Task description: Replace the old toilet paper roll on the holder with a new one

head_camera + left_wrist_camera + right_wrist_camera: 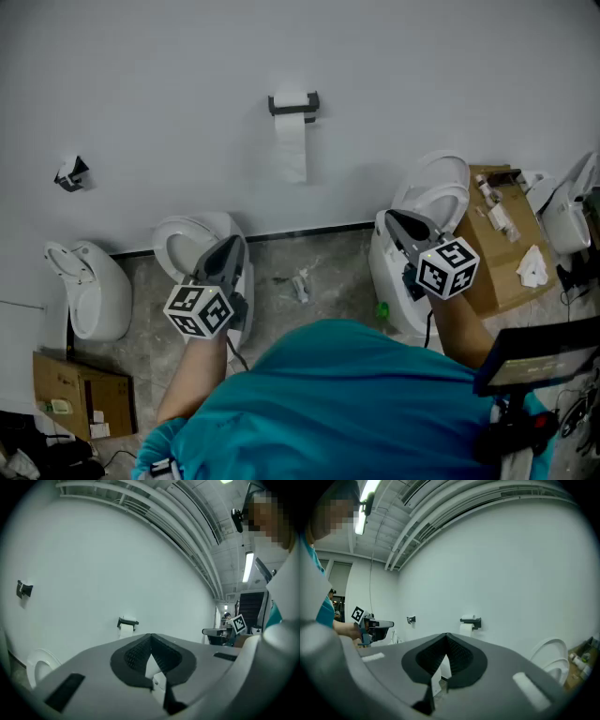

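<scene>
A black holder (pixel 292 103) is fixed to the white wall, and on it sits a white toilet paper roll (pixel 292 141) with a strip hanging down. Both show small in the left gripper view, holder (pixel 127 621) above roll (pixel 125 629), and again in the right gripper view, holder (pixel 471 619) above roll (pixel 465 629). My left gripper (pixel 235 243) (pixel 151 637) is shut and empty, held level and well short of the wall. The right gripper (pixel 391 217) (pixel 446 635) is also shut, with nothing in it, and stands far from the holder. No spare roll is in sight.
A white toilet (pixel 192 239) stands below the left gripper, another (pixel 436 192) by the right one, a third fixture (pixel 89 286) at far left. A cardboard box (pixel 502 253) with small items is at right. Another black bracket (pixel 71 174) is on the wall. Scraps (pixel 300 284) lie on the floor.
</scene>
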`<state>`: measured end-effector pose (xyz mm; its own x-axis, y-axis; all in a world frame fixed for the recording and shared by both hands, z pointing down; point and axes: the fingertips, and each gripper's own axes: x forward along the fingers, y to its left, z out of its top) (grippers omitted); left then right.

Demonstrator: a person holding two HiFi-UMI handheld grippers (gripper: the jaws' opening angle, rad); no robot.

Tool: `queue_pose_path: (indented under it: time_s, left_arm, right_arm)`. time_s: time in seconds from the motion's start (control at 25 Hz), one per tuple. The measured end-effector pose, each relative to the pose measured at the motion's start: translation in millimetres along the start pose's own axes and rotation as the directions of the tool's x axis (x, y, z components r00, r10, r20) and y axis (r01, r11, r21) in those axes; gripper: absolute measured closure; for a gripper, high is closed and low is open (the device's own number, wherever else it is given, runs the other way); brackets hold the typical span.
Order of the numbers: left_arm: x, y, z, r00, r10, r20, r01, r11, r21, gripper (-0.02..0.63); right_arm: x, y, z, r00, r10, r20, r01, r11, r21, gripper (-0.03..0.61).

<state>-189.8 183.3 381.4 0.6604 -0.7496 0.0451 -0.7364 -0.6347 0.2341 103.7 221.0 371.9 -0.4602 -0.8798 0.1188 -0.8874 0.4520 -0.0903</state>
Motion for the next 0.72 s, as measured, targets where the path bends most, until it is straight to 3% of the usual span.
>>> queue_pose_path:
  time_s: [0.72]
  left_arm:
    - [20, -19, 0, 1.000, 0.011, -0.005, -0.011, 1.000, 0.009, 0.604]
  right_arm:
    - [-8, -30, 3, 1.000, -0.001, 0.008, 0.000, 1.000, 0.025, 0.577]
